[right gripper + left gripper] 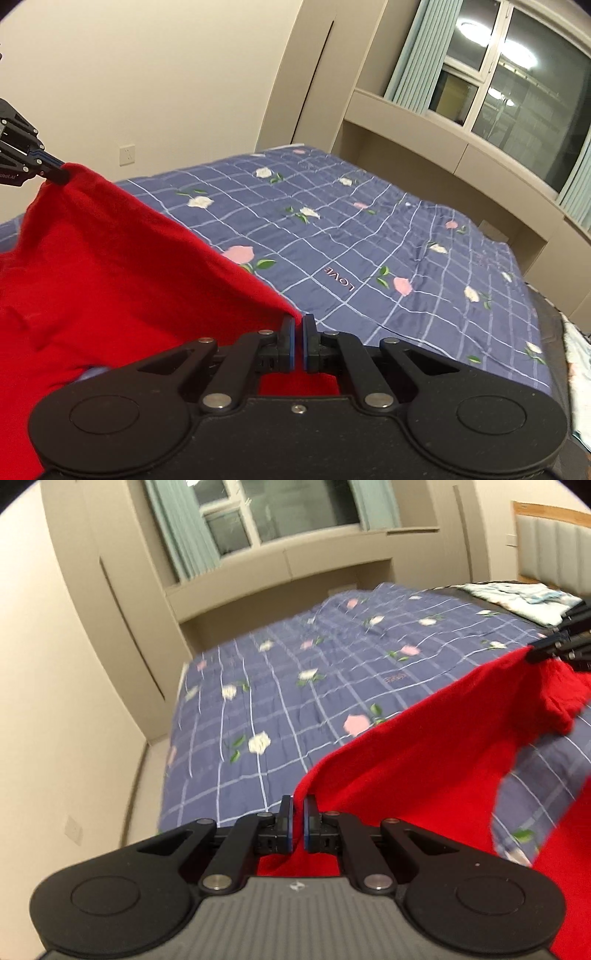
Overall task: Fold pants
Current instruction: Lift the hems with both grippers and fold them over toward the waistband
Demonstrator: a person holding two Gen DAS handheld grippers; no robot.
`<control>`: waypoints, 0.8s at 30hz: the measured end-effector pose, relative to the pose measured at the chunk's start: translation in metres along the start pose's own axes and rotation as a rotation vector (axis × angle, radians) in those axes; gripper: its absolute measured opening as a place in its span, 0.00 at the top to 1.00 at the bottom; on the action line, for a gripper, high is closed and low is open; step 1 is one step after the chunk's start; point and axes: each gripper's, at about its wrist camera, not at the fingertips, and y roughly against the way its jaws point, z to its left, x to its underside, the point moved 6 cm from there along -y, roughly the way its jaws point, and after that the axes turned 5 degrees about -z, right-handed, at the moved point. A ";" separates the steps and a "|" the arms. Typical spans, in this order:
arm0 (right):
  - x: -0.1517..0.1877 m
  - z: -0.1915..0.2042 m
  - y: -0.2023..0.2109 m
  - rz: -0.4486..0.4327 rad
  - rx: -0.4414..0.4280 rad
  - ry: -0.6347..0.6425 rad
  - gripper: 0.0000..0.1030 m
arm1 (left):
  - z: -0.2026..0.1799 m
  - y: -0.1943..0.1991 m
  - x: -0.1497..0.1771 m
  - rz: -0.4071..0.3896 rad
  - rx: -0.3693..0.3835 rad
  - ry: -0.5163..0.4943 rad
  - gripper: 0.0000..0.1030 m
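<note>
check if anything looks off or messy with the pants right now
Nothing is damaged. The red pants hang stretched between the left gripper and right gripper, each shut on a corner. One bunched fold droops by the right gripper, over the bed.

The left gripper [297, 821] is matte black, with 2 short fingers [285, 819] faced in blue pads. Angled black link arms run back from the fingers to silver pivot pins, and small round screws sit at the upper joints. 2 broad rounded housings with raised discs flank a grey ribbed body bearing a small white emblem. The right gripper [298, 341] has the same black linkage, blue-edged fingers [287, 341] and silver pins, but its body is plain black with 1 central screw.
</note>
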 end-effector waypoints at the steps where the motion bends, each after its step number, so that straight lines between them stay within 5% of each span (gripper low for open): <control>1: 0.001 0.003 0.014 -0.002 0.003 -0.004 0.97 | -0.006 0.011 0.002 -0.013 0.001 -0.012 0.96; 15: 0.080 0.062 0.143 0.026 0.019 -0.132 0.98 | -0.077 0.118 0.065 -0.093 0.016 -0.071 0.96; 24: 0.142 0.106 0.159 0.072 0.049 -0.213 0.98 | -0.112 0.124 0.125 -0.053 -0.019 -0.109 0.96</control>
